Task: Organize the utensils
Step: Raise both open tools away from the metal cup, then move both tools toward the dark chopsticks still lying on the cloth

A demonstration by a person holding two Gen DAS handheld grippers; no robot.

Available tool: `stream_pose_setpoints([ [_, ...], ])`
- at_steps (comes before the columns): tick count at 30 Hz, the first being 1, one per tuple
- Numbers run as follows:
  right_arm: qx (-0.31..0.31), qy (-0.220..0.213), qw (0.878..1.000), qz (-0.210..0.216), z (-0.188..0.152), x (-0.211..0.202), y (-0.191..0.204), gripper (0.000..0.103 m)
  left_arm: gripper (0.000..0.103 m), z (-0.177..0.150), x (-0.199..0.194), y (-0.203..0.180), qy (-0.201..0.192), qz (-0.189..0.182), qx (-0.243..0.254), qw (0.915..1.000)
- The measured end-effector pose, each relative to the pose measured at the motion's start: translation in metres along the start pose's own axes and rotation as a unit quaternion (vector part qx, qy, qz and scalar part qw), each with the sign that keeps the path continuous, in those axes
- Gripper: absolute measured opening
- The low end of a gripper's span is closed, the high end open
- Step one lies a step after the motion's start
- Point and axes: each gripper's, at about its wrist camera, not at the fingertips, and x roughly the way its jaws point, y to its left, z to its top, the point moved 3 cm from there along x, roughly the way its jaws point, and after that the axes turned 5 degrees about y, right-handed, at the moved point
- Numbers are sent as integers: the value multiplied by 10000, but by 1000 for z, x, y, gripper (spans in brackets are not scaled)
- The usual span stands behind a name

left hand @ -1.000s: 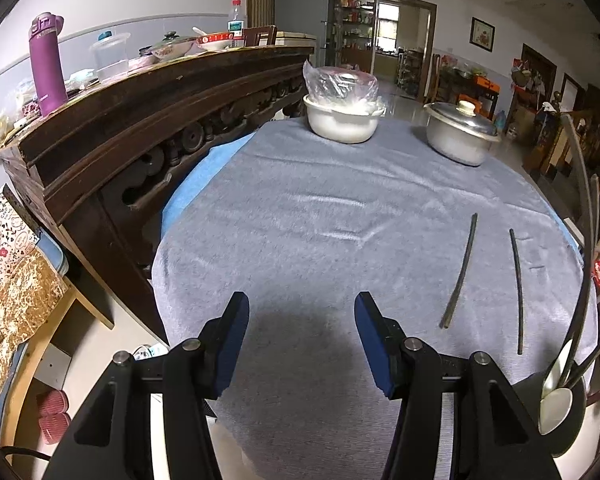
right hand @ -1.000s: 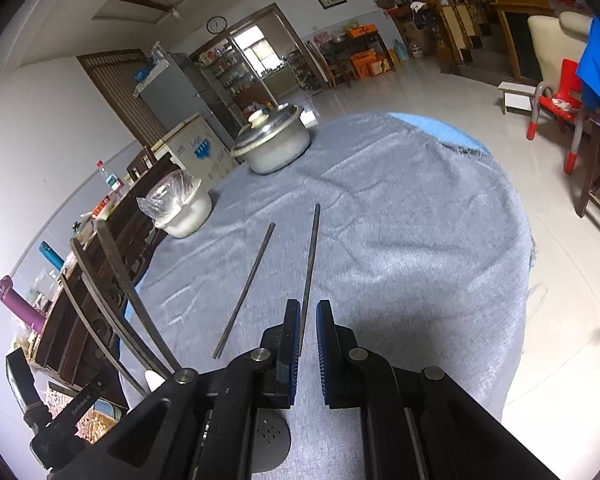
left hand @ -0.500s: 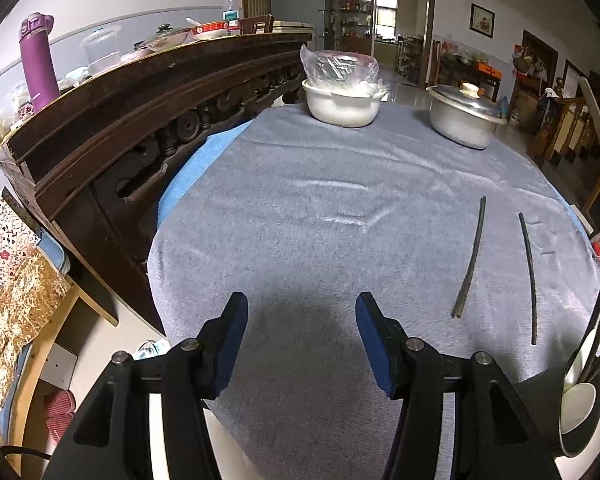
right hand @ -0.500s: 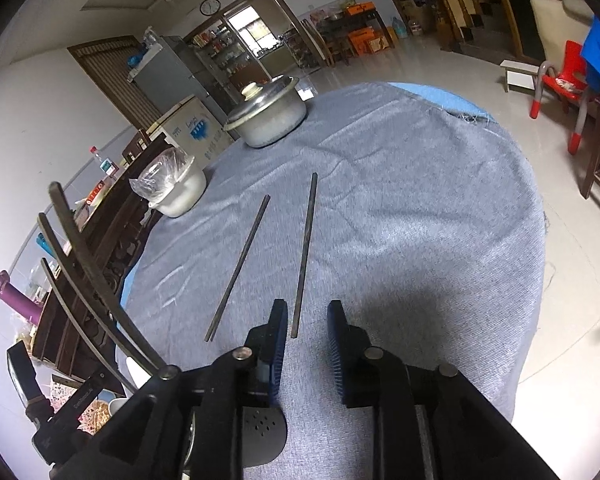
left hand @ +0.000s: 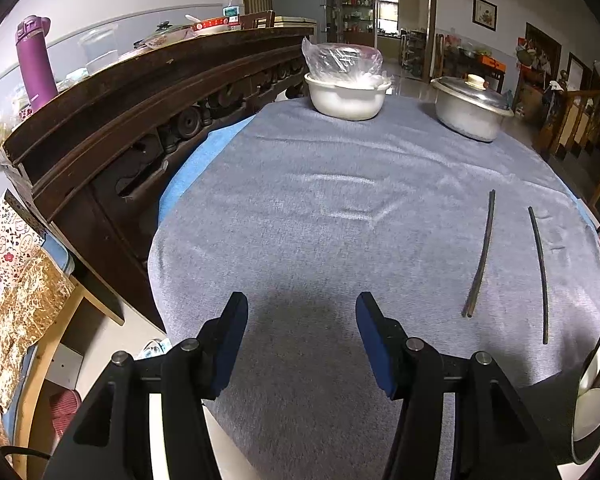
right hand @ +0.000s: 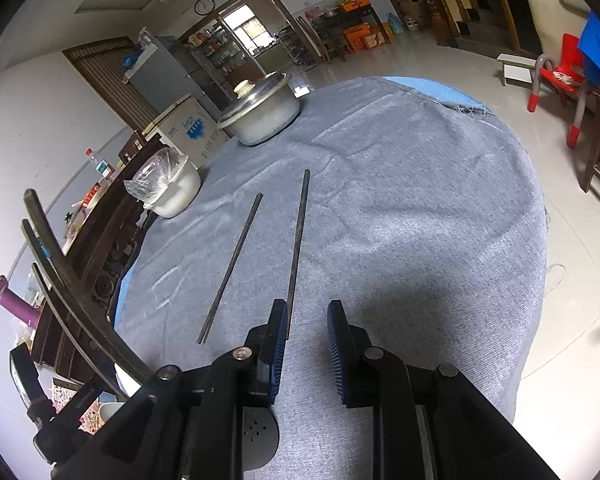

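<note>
Two dark chopsticks lie apart on the grey tablecloth: one [left hand: 481, 254] [right hand: 233, 266] to the left, the other [left hand: 539, 270] [right hand: 297, 244] to the right. My left gripper [left hand: 300, 316] is open and empty, hovering over the cloth's near edge, left of both chopsticks. My right gripper [right hand: 307, 320] is open and empty, its left finger [right hand: 278, 336] right at the near end of the right chopstick. A dark holder with spoons [left hand: 594, 396] and long handles [right hand: 66, 280] sits at the frame edge near the table's front.
A white bowl covered with plastic [left hand: 346, 94] [right hand: 168, 190] and a lidded metal pot [left hand: 470, 108] [right hand: 262, 112] stand at the table's far side. A dark carved wooden sideboard [left hand: 132, 120] runs along the left. The table drops to tiled floor [right hand: 572, 240] on the right.
My right gripper's jaws have opened from nearly shut to a clear gap and moved toward the right chopstick's near end. My left gripper has drifted slightly and stays open.
</note>
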Motion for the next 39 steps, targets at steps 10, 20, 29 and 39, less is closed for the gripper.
stream_pose_setpoints([
  [10, 22, 39, 10000, 2, 0, 3, -1, 22, 57, 0, 8, 0, 96, 34, 11, 9999],
  [20, -3, 15, 10000, -20, 8, 6, -1, 22, 57, 3, 14, -1, 164, 52, 26, 9998],
  [29, -95, 46, 9999, -40, 20, 13, 4, 22, 57, 8, 22, -3, 246, 83, 84, 9996],
  [39, -62, 173, 9997, -164, 41, 25, -1, 22, 57, 13, 38, 2, 391, -14, -107, 9992],
])
